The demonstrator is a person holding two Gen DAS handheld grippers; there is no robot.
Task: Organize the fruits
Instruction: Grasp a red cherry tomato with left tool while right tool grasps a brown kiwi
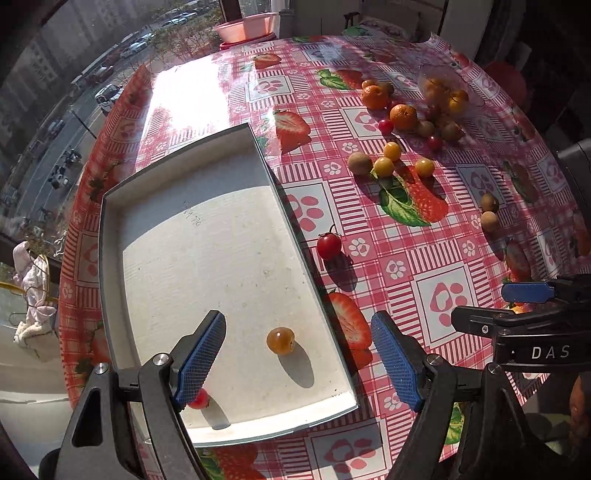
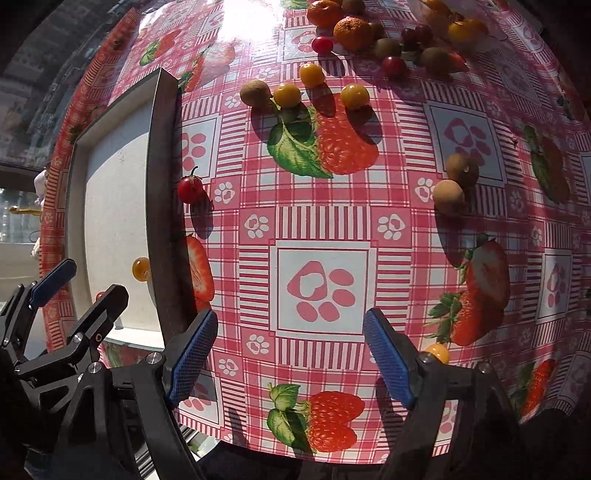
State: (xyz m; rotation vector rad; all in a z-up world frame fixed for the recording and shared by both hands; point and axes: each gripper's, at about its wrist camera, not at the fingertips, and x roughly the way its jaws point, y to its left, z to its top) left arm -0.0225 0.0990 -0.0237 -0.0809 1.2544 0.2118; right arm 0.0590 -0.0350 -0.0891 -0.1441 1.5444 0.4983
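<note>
A white shallow box (image 1: 221,236) lies on the table's left; its dark side wall shows in the right wrist view (image 2: 162,192). In it lie a yellow-orange cherry tomato (image 1: 280,340) and a small red one (image 1: 199,399) half hidden by a finger. My left gripper (image 1: 299,358) is open above the box's near end, empty. A red cherry tomato with a stem (image 1: 328,245) (image 2: 190,189) lies just right of the box. My right gripper (image 2: 290,358) is open and empty above bare tablecloth. A yellow tomato (image 2: 437,352) sits by its right finger.
Yellow tomatoes (image 2: 354,96), a kiwi (image 2: 255,93), tangerines (image 1: 403,116) and red tomatoes (image 2: 393,65) lie scattered at the far side, with two longans (image 2: 448,195) to the right. A pink basin (image 1: 246,26) stands beyond the far table edge. The right gripper shows in the left wrist view (image 1: 528,295).
</note>
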